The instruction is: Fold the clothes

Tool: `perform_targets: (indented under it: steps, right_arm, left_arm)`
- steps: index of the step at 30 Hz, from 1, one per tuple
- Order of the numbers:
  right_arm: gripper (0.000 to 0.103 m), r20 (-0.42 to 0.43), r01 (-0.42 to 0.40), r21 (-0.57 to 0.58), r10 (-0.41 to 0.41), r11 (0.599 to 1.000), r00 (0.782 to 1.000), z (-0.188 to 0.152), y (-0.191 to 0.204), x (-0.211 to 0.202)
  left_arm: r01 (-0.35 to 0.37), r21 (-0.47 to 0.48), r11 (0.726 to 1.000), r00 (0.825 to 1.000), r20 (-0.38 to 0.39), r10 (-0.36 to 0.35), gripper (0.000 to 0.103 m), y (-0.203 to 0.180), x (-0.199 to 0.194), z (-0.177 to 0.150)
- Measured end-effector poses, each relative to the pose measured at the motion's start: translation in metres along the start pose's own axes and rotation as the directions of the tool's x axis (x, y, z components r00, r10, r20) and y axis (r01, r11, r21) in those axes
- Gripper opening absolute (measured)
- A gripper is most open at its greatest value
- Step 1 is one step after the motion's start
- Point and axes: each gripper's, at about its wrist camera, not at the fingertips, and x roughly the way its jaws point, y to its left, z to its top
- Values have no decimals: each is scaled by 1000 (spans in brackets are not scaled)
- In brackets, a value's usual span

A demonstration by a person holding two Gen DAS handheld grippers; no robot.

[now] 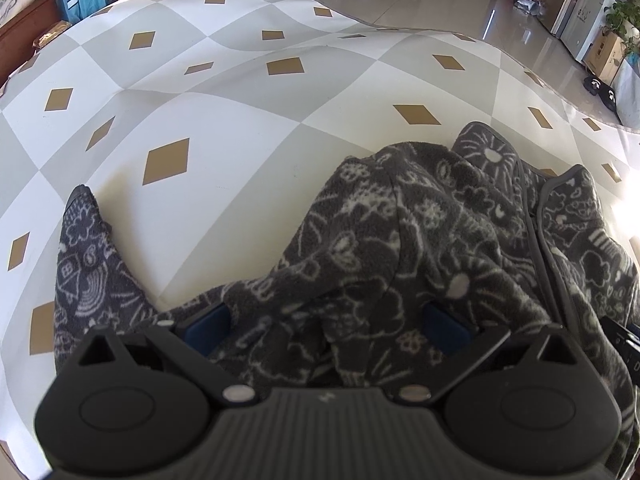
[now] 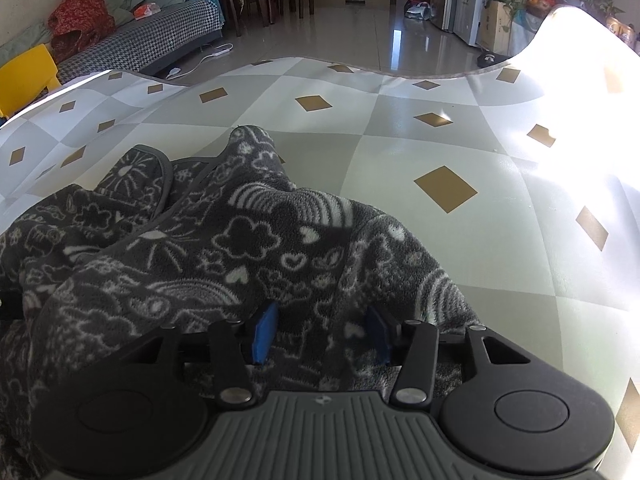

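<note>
Am seeing fleece garment (image 1: 420, 240) bunched on table (image 1: 240, 184), no fold finished. Left claw (image 1: 326, 328) gaping wide, fabric heaped between pads. Right claw (image 2: 320, 332) half-wide, fleece lying loose inside.

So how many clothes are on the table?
1. A grey patterned fleece top lies rumpled on the checked tablecloth, with one sleeve stretched out to the side. More could be hidden beneath it.
</note>
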Motion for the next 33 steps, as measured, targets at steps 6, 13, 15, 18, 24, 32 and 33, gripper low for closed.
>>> perform_targets:
  steps: [6, 13, 15, 18, 24, 32, 33]
  right_arm:
    - [54, 23, 21, 1, -21, 1000, 1000, 2, 1, 5]
    - [59, 34, 44, 7, -44, 999, 998, 4, 3, 8]
    - [61, 36, 46, 9, -46, 999, 998, 5, 3, 10]
    - [63, 41, 49, 8, -50, 999, 998, 6, 3, 11]
    - [63, 26, 25, 33, -26, 999, 999, 9, -1, 7]
    - [62, 54, -33, 54, 30, 998, 998, 10, -6, -34]
    - [62, 52, -36, 48, 33, 998, 998, 8, -5, -39]
  left_arm:
    - [-4, -5, 1000, 1000, -3, 4, 103, -5, 7, 2]
    - [-4, -5, 1000, 1000, -7, 4, 103, -9, 14, 5]
    - [-4, -6, 1000, 1000, -8, 4, 103, -10, 16, 6]
    - [-6, -8, 1000, 1000, -11, 5, 103, -11, 20, 8]
    - [5, -43, 999, 1000, -28, -6, 103, -12, 23, 14]
    - [42, 2, 999, 999, -3, -42, 103, -12, 1, 8]
    - [45, 12, 999, 999, 1, -45, 103, -12, -2, 6]
